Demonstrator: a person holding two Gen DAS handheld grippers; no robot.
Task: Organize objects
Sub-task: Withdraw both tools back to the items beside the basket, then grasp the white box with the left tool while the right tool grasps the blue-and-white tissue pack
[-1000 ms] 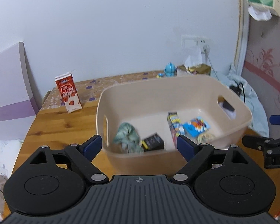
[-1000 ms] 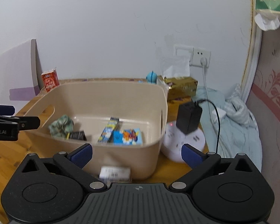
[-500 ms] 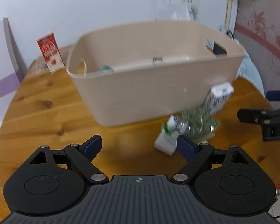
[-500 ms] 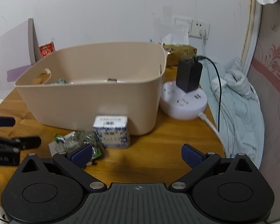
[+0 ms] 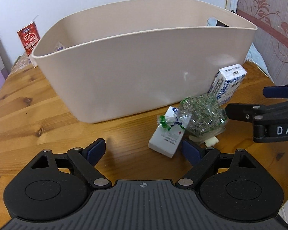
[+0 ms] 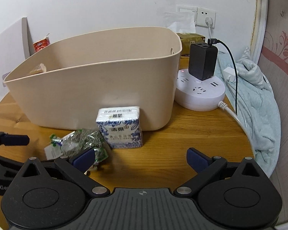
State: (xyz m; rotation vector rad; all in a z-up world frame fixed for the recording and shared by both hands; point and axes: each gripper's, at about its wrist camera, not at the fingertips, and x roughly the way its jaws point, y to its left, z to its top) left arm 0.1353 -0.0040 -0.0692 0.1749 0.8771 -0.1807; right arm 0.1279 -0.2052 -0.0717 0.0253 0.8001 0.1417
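Note:
A beige plastic bin (image 5: 144,67) (image 6: 98,84) stands on the wooden table (image 5: 38,115). In front of it lie a clear bag of green herbs (image 5: 201,118) (image 6: 82,143), a white medicine box (image 5: 167,138) partly under the bag, and a blue-and-white tissue pack (image 5: 228,84) (image 6: 121,128) against the bin wall. My left gripper (image 5: 144,151) is open and empty, low over the table, its right finger beside the white box. My right gripper (image 6: 140,157) is open and empty, just in front of the tissue pack, its left finger at the herb bag.
A red milk carton (image 5: 29,42) stands behind the bin at the left. A round white power strip (image 6: 199,94) with a black charger (image 6: 202,61) and cable sits right of the bin. A light blue cloth (image 6: 259,99) hangs off the table's right edge.
Both grippers have dropped from looking down into the bin to near table level in front of it, closing in on the herb bag, white box and tissue pack. Both stay open.

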